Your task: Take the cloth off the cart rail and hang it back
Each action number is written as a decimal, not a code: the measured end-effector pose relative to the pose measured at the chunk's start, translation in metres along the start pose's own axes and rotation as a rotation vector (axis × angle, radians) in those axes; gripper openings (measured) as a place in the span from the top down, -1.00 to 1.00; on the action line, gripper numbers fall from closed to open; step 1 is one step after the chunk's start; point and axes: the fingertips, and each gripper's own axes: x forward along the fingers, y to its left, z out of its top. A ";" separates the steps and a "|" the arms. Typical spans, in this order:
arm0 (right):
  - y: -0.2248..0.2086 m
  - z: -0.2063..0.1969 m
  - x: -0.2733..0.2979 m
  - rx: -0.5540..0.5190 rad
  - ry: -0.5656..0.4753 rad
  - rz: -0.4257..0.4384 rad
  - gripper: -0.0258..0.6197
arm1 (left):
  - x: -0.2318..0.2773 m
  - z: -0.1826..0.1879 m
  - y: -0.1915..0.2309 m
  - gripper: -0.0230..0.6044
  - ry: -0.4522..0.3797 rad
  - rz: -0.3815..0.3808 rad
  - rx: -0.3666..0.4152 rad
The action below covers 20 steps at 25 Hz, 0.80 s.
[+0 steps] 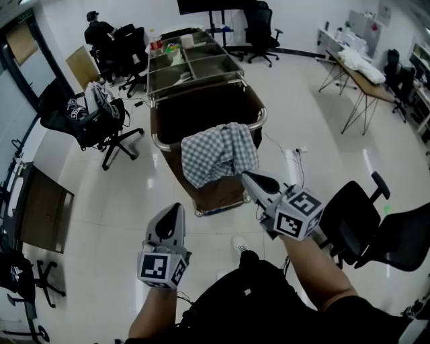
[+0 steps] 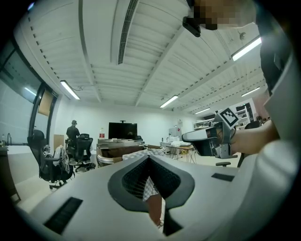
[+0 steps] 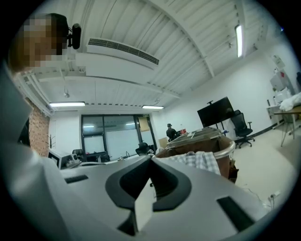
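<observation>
Left claw (image 1: 173, 209) and right claw (image 1: 248, 177) (both shut, empty) near cloth (image 1: 218, 153) on cart rail (image 1: 155, 140).

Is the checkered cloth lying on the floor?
No, the grey-and-white checkered cloth hangs over the shiny metal rail of the brown cart.

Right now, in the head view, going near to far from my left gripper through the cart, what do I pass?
left gripper → checked cloth → dark bin → tray compartments → black screen
</observation>
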 end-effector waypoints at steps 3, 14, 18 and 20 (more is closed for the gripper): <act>0.014 -0.025 -0.019 -0.041 0.033 -0.033 0.91 | -0.006 -0.008 -0.009 0.93 -0.002 -0.023 -0.005; 0.013 -0.113 -0.055 -0.017 0.174 -0.118 0.92 | -0.018 -0.033 -0.023 0.93 0.041 -0.033 -0.015; 0.013 -0.114 -0.052 -0.028 0.180 -0.107 0.92 | -0.018 -0.037 -0.025 0.93 0.058 -0.026 -0.028; 0.013 -0.106 -0.050 -0.033 0.167 -0.099 0.92 | -0.017 -0.038 -0.028 0.93 0.048 -0.027 -0.030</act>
